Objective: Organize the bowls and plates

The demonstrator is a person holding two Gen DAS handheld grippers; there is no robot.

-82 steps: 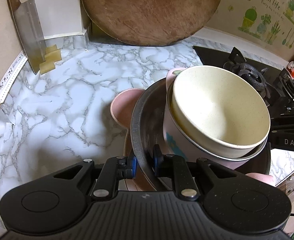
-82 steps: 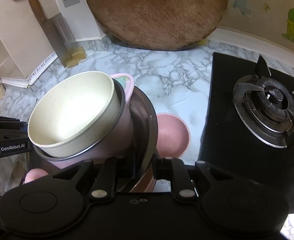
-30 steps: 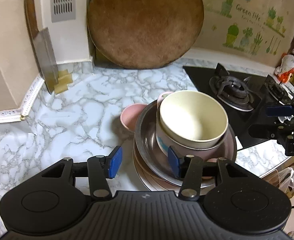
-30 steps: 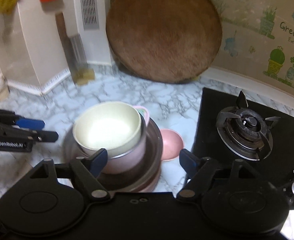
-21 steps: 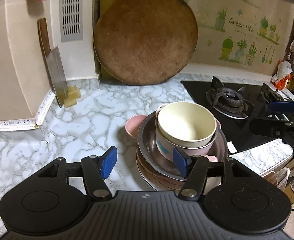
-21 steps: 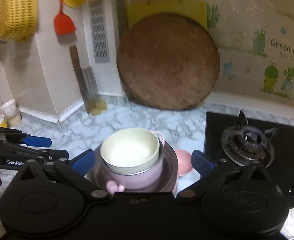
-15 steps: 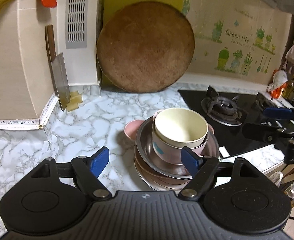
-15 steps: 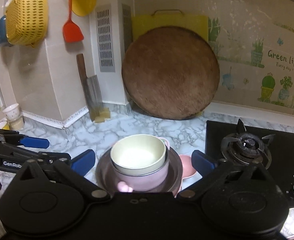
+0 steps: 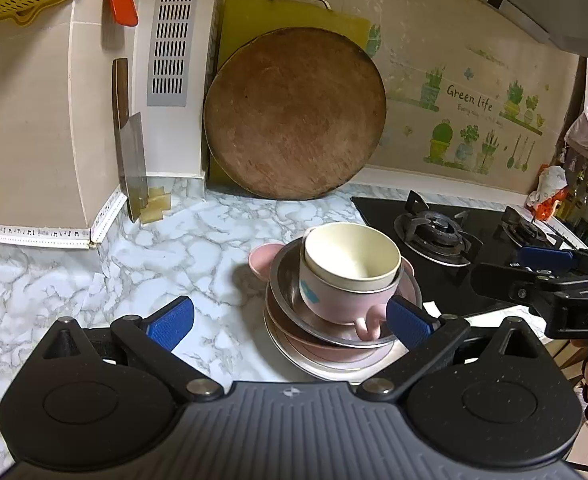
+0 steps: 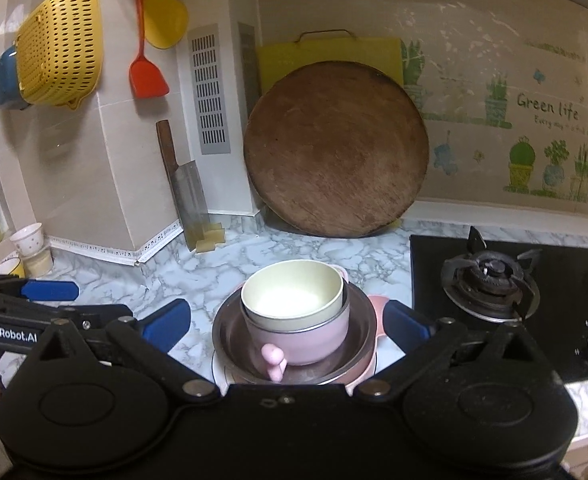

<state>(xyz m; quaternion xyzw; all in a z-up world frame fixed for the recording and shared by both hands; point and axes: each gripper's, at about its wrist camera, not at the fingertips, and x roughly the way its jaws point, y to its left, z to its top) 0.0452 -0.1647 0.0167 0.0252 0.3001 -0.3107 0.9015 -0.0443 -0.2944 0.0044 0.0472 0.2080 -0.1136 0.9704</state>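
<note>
A stack stands on the marble counter: a cream bowl nested in a pink handled bowl, inside a steel dish, on pink and steel plates. A small pink bowl sits behind the stack. My left gripper is open and empty, pulled back above the stack; it also shows in the right wrist view. My right gripper is open and empty, likewise pulled back; it also shows in the left wrist view.
A round wooden board and a yellow board lean on the back wall. A cleaver leans at the left corner. A gas hob lies to the right. A colander and spatula hang at left.
Both grippers let go of the steel dish's rim, opened wide and drew back and up from the stack. The stack now rests on the counter.
</note>
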